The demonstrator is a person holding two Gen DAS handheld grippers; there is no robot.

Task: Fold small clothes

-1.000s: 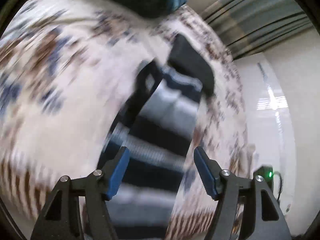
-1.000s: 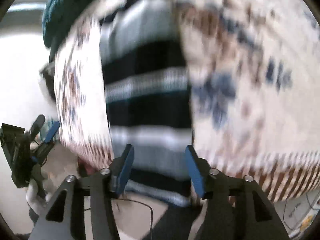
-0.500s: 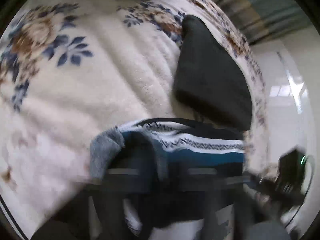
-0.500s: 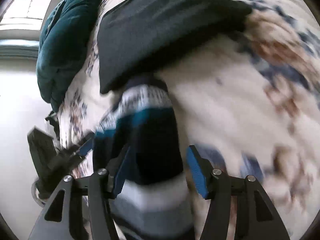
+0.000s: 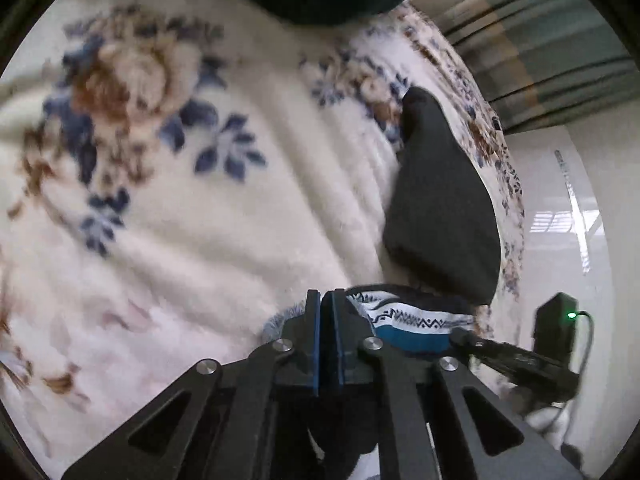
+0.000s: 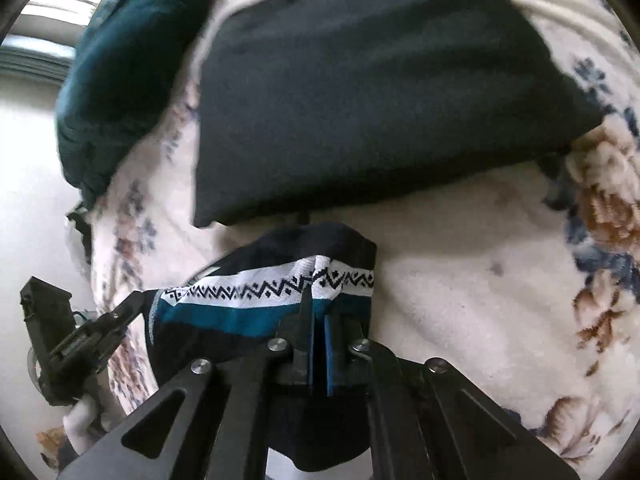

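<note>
A small knitted garment (image 6: pixel 260 300) with navy, teal and white zigzag bands lies on a floral fleece blanket (image 6: pixel 460 280); it also shows in the left wrist view (image 5: pixel 416 320). My right gripper (image 6: pixel 318 308) is shut on its right part. My left gripper (image 5: pixel 328 304) is shut on its left edge. Each gripper shows in the other's view, the left one (image 6: pixel 80 340) and the right one (image 5: pixel 520 360). The garment hangs folded between them, its lower part hidden under the jaws.
A folded dark garment (image 6: pixel 360 92) lies just beyond on the blanket, also in the left wrist view (image 5: pixel 440 208). A teal cushion (image 6: pixel 120 72) sits behind it. Curtains (image 5: pixel 540 52) and a glossy white floor (image 5: pixel 560 240) lie past the bed edge.
Both grippers were open over the spread striped garment; they have closed on it and carried its edge forward toward the dark folded garment.
</note>
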